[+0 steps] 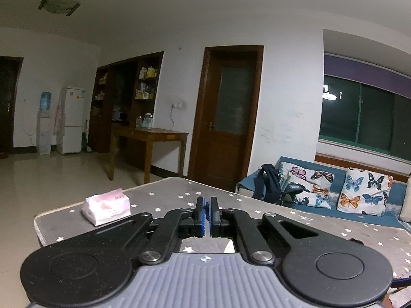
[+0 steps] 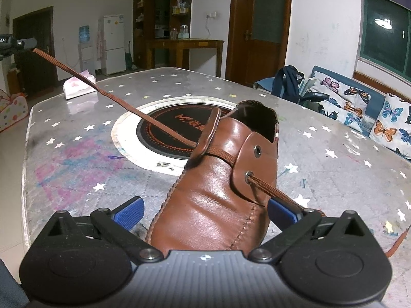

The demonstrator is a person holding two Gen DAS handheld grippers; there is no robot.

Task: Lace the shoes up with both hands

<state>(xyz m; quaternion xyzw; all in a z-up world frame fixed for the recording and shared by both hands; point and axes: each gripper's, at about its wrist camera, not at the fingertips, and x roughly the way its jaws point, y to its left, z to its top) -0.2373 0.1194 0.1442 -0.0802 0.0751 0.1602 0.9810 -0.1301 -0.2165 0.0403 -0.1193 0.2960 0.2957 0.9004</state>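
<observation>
A brown leather shoe (image 2: pixel 218 187) lies on the star-patterned table (image 2: pixel 77 154), toe toward the right wrist camera. A brown lace (image 2: pixel 102 92) runs taut from the shoe's left flap up to the far left, where my left gripper (image 2: pixel 25 43) holds its end. The lace's other end (image 2: pixel 277 192) comes out of the lower right eyelet and trails off to the right. My right gripper (image 2: pixel 204 211) is open, its blue pads (image 2: pixel 129 213) on either side of the shoe's toe. In the left wrist view my left gripper (image 1: pixel 207 215) is shut above the table; the lace is barely visible between its pads.
A pink tissue pack (image 1: pixel 106 209) lies near the table's far left corner. A round black induction plate (image 2: pixel 177 128) is set in the table behind the shoe. A sofa with butterfly cushions (image 2: pixel 359 102) and a dark backpack (image 2: pixel 287 82) stands to the right.
</observation>
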